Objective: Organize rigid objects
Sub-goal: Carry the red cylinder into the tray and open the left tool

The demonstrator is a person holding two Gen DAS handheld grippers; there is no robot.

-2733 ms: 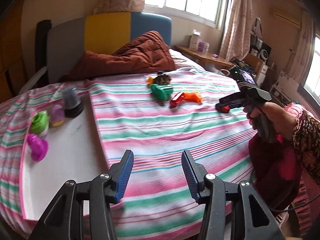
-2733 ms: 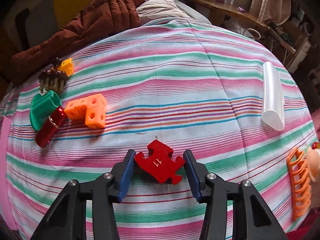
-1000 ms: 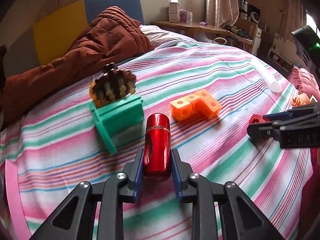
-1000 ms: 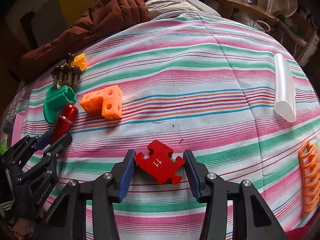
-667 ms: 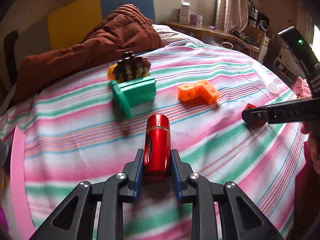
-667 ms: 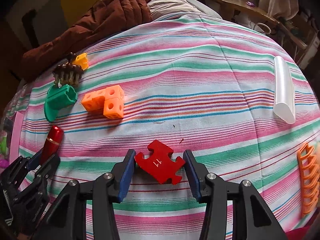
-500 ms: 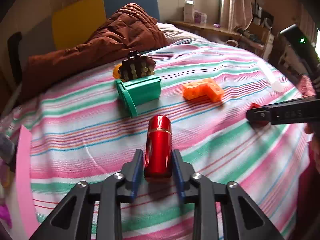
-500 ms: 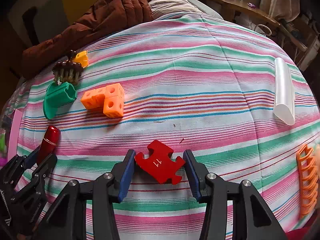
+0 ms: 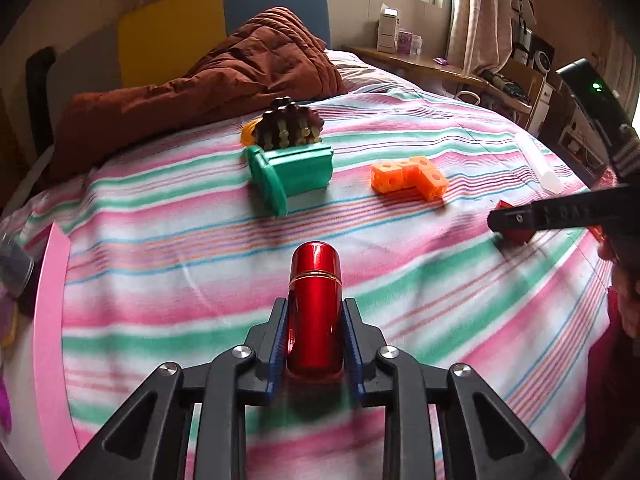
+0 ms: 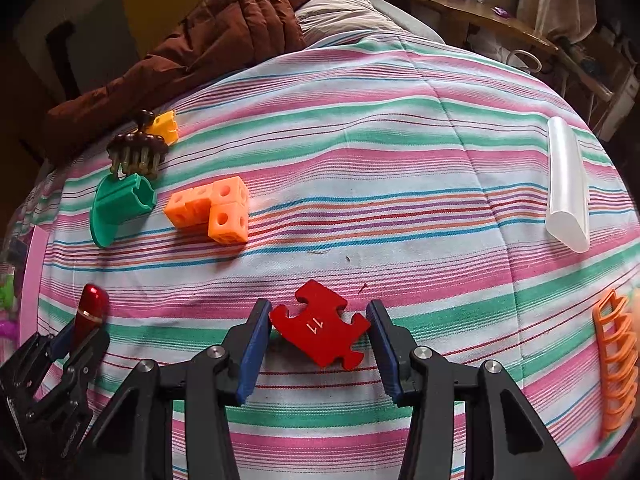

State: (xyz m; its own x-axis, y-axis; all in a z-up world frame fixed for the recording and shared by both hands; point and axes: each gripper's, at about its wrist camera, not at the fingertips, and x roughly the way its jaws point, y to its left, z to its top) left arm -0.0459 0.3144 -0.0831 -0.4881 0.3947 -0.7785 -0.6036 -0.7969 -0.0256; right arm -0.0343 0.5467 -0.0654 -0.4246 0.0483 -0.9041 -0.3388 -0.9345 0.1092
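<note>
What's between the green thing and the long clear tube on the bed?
The orange cube block sits between the green holder and clear tube, seen in the right wrist view.

— Left gripper (image 9: 315, 312), finish?
— Black angular frame with triangular cut-outs. Ribbed blue pads (image 9: 279, 336) inside both fingers. Round silver screws (image 9: 243, 351) at the joints.
— Right gripper (image 10: 319, 312)?
— Same build: black frame, blue pads, silver screws. Pale lettering (image 9: 572, 212) along the side, too blurred to read.
— Anything further?
— Black housing with a small green light (image 9: 596, 87). Bare skin of the right hand (image 9: 626, 292) at the frame edge, blurred.
</note>
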